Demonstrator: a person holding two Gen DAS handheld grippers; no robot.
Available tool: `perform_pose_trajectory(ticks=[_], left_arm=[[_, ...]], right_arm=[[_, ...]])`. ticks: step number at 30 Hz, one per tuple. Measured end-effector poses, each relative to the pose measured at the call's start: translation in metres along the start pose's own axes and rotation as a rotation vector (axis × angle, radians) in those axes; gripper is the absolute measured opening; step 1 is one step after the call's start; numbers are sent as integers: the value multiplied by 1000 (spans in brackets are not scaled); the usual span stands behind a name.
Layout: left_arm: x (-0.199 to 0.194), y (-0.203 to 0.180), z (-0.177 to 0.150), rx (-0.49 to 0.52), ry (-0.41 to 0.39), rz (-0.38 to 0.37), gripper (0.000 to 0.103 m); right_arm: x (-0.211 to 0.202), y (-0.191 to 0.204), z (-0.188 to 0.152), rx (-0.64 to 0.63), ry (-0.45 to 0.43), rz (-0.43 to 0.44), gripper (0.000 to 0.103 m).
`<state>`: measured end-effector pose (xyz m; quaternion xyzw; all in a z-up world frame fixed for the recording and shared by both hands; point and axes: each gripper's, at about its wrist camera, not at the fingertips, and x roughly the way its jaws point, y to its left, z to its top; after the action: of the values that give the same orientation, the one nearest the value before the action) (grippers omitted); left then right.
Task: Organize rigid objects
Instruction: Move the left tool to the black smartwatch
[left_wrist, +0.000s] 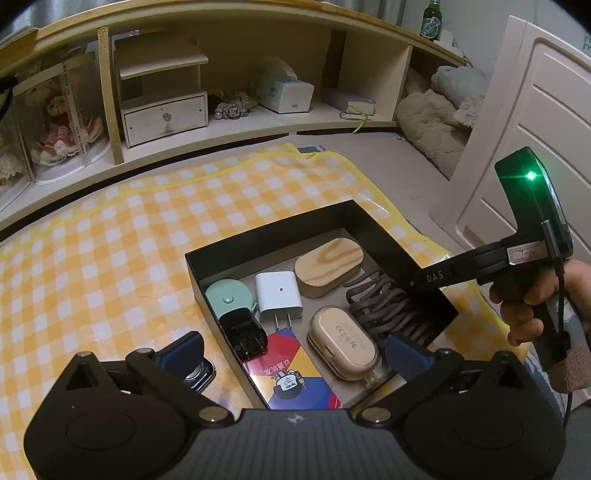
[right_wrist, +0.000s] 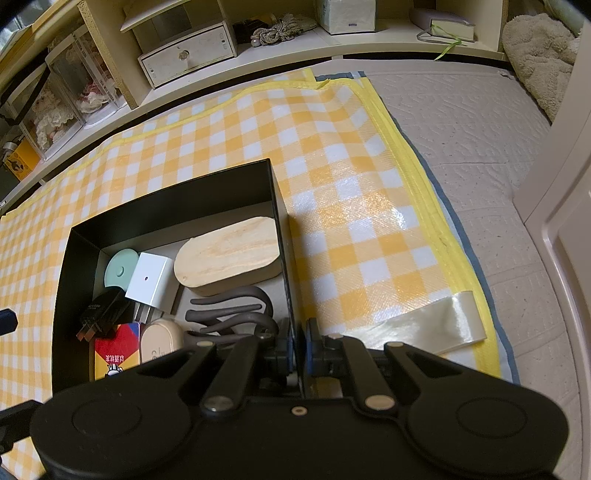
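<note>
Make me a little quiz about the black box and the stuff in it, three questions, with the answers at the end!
1. True or false: the right gripper is pinching the wall of the black box.
2. Which thing lies outside the box, by the left gripper? A) white charger B) smartwatch C) wooden case
3. Fill in: the left gripper's jaws are ____ (open or shut).

Key
1. True: its fingers sit on either side of the box's right wall.
2. B: the smartwatch lies on the checked cloth, just left of the box.
3. Open: the blue pads stand wide apart.
</note>
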<state>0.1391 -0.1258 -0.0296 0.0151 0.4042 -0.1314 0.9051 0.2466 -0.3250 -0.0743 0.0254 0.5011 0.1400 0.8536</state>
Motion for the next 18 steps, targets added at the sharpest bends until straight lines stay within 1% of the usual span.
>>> perform_pose_trajectory(ticks=[11,18], left_arm=[[-18,15,-7,-5,-48,-4,103],[-23,37,-18,43,-19,16,103]], right_arm=[[0,0,0,0,0,0,7],[0,-1,0,-4,3,-5,7]])
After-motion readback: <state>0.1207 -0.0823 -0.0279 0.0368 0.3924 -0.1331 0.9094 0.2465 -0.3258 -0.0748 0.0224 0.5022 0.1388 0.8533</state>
